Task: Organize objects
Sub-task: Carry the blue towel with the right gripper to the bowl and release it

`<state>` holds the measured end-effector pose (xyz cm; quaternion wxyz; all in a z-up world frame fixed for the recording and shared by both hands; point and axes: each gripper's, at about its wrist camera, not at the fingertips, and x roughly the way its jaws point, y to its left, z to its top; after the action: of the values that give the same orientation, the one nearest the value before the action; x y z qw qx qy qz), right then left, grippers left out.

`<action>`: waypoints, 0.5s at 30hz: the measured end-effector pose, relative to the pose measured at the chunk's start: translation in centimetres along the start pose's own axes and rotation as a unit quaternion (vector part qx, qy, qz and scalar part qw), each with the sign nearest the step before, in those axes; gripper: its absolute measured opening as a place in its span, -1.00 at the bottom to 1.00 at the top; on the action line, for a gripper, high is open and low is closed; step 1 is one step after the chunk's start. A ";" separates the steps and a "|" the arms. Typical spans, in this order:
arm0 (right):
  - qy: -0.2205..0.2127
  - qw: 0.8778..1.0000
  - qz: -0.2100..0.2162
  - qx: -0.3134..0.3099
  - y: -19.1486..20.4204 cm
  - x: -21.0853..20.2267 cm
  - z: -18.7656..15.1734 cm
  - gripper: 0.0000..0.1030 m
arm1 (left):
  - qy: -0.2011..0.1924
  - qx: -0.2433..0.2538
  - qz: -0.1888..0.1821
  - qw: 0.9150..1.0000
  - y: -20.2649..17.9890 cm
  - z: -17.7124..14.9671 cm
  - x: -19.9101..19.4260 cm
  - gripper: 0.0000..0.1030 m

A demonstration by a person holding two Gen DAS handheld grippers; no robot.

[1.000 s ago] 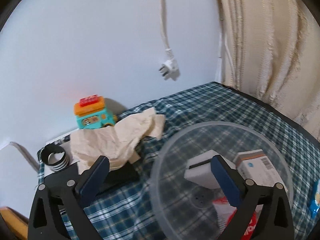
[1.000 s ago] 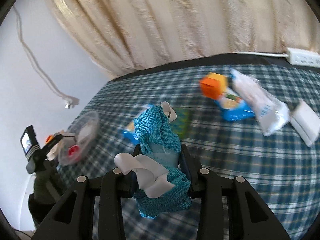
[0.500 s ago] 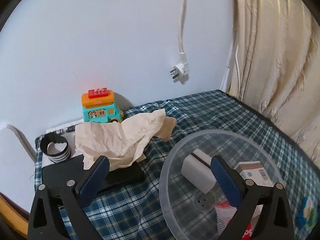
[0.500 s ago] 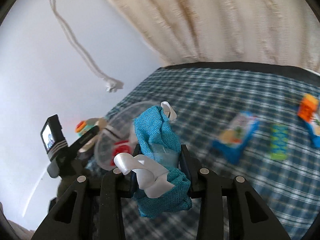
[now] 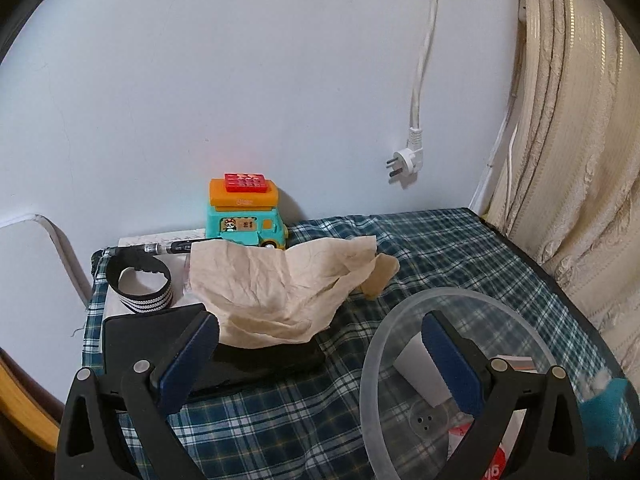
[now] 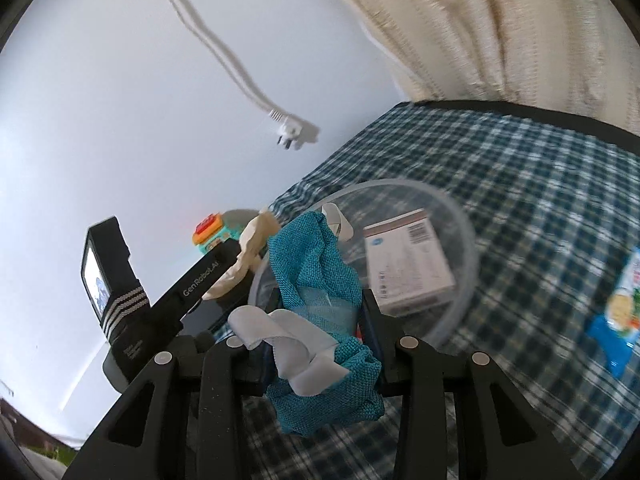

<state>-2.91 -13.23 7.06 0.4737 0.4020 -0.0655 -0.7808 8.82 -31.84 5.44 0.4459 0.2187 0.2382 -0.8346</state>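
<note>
My right gripper [image 6: 320, 304] is shut on a teal woven cloth [image 6: 316, 280] with a white ribbon, held just in front of a clear plastic bowl [image 6: 464, 240]. The bowl holds a white box [image 6: 408, 268]. In the left wrist view my left gripper [image 5: 320, 360] stands open over the checked tablecloth. The bowl's near rim [image 5: 372, 360] lies between its fingers; whether they touch it I cannot tell. The teal cloth [image 5: 608, 400] shows at that view's lower right edge. One of the left gripper's fingers [image 6: 200, 272] reaches toward the bowl from the left.
A toy truck [image 5: 244, 216], a crumpled beige paper [image 5: 280, 280], a black case [image 5: 160, 332], a striped band [image 5: 140, 280] and a pen [image 5: 168, 247] crowd the table's left corner by the wall. A plug [image 5: 408, 160] hangs above. A blue snack packet [image 6: 620, 312] lies right of the bowl.
My right gripper has swung left across the table with the teal cloth, up to the bowl. The left gripper has shifted a little and rolled; the cloth now enters its view.
</note>
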 end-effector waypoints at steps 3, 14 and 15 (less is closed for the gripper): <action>0.011 1.000 0.006 -0.004 0.1 1.1 0.1 -0.27 | -0.003 -0.010 0.002 1.000 0.4 0.2 0.0 1.00; 0.020 0.999 0.020 0.026 0.0 5.0 1.2 -0.26 | -0.015 -0.037 0.006 0.999 1.4 0.4 -0.3 1.00; 0.023 0.999 0.025 0.034 -0.1 5.5 1.4 -0.26 | -0.016 -0.040 0.007 0.999 1.5 0.4 -0.3 1.00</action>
<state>-5.18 -17.92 4.80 0.4806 0.4340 -0.0911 -0.7566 10.18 -32.58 5.63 0.4639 0.1887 0.2631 -0.8246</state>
